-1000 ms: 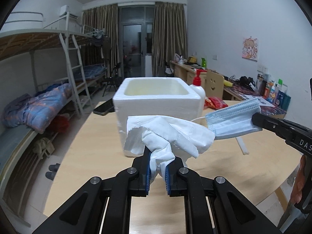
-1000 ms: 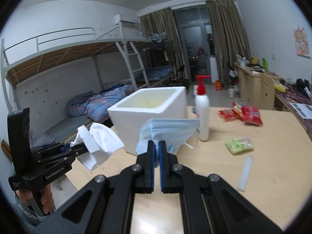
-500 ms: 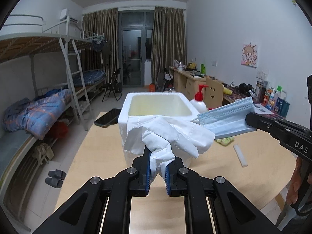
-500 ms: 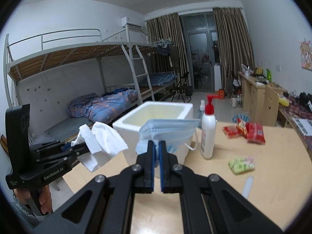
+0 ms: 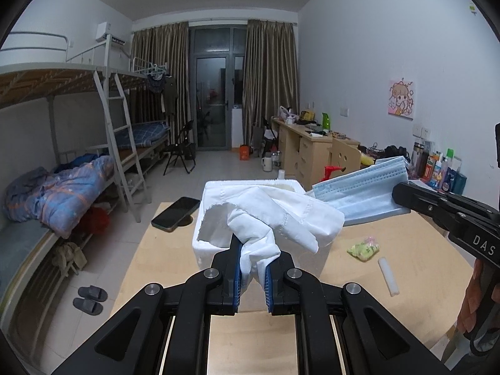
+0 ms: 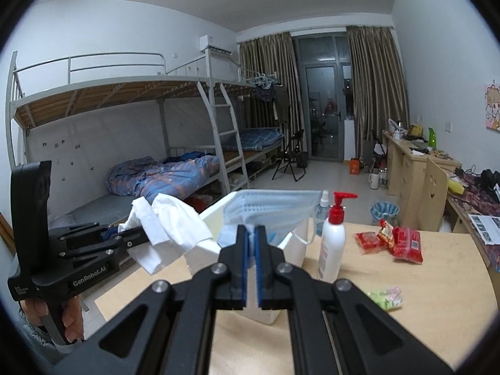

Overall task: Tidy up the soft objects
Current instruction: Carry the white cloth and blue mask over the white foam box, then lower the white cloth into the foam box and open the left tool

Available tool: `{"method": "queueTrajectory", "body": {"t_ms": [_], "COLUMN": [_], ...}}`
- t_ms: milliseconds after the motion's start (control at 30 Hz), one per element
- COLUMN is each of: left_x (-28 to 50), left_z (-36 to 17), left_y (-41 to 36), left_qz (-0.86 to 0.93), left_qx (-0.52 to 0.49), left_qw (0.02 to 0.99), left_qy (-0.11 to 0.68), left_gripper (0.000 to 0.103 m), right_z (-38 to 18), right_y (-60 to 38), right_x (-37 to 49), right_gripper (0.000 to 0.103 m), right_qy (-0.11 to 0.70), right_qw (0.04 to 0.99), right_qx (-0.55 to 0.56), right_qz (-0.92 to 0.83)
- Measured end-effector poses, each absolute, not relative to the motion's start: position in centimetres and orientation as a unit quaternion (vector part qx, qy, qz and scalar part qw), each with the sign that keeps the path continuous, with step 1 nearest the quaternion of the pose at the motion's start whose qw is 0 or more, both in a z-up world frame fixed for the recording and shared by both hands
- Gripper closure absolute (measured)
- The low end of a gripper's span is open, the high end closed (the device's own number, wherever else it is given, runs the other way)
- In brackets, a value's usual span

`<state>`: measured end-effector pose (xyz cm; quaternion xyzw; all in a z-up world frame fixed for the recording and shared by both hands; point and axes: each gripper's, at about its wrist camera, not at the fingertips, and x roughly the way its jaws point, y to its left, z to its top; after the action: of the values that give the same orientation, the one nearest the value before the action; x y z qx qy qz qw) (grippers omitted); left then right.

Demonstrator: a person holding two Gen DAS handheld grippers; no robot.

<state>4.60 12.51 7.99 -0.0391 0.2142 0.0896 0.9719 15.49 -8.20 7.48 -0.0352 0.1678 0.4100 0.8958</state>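
Note:
My left gripper (image 5: 252,248) is shut on a crumpled white glove (image 5: 272,218), which hangs in the air in front of a white foam box (image 5: 200,250) on the wooden table (image 5: 406,268). My right gripper (image 6: 250,229) is shut on a light blue face mask (image 6: 268,207) held just above the box's (image 6: 295,250) near side. In the left wrist view the mask (image 5: 359,193) and the right gripper (image 5: 398,193) come in from the right. In the right wrist view the glove (image 6: 172,228) and the left gripper (image 6: 125,234) are at the left.
A pump bottle with a red top (image 6: 332,243), red snack packs (image 6: 403,243), a green packet (image 5: 364,248) and a white stick (image 5: 388,276) lie on the table. A phone (image 5: 175,209) rests at its far left corner. Bunk beds (image 5: 78,162) stand at the left.
Both grippers have risen with the glove and the mask, so the foam box now sits lower in both views. Each grip is unchanged.

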Motion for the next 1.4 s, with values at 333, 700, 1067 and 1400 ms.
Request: {"method": "queueTrajectory", "body": {"t_ms": [333,700,1067,1400], "left_x": [8.8,15.1,19.9,21.0], "left_z": [8.1,6.9,4.7,4.2], "left_y": [14.0,15.1,15.5,15.2], "left_qz": [0.084,0.071,0.065,0.078], "left_qx": [-0.043,-0.047,-0.049,-0.045], "left_qw": [0.971,0.966,0.956,0.955], "left_qy": [0.218,0.244,0.282,0.282], "left_gripper": [0.091,0.091,0.091,0.077], "right_z": [8.0,8.1,7.2,7.2], "right_y": [-7.9,-8.7,-8.9,-8.8], "right_x": [17.5,19.6,21.6,21.7], "right_gripper": [0.097,0.097,0.097,0.097], "right_qy": [0.163,0.165,0.187,0.190], "right_qw": [0.907,0.916,0.917,0.917], "right_qx": [-0.033,-0.021,-0.012,-0.012], "right_qz": [0.388,0.366,0.353,0.352]}}
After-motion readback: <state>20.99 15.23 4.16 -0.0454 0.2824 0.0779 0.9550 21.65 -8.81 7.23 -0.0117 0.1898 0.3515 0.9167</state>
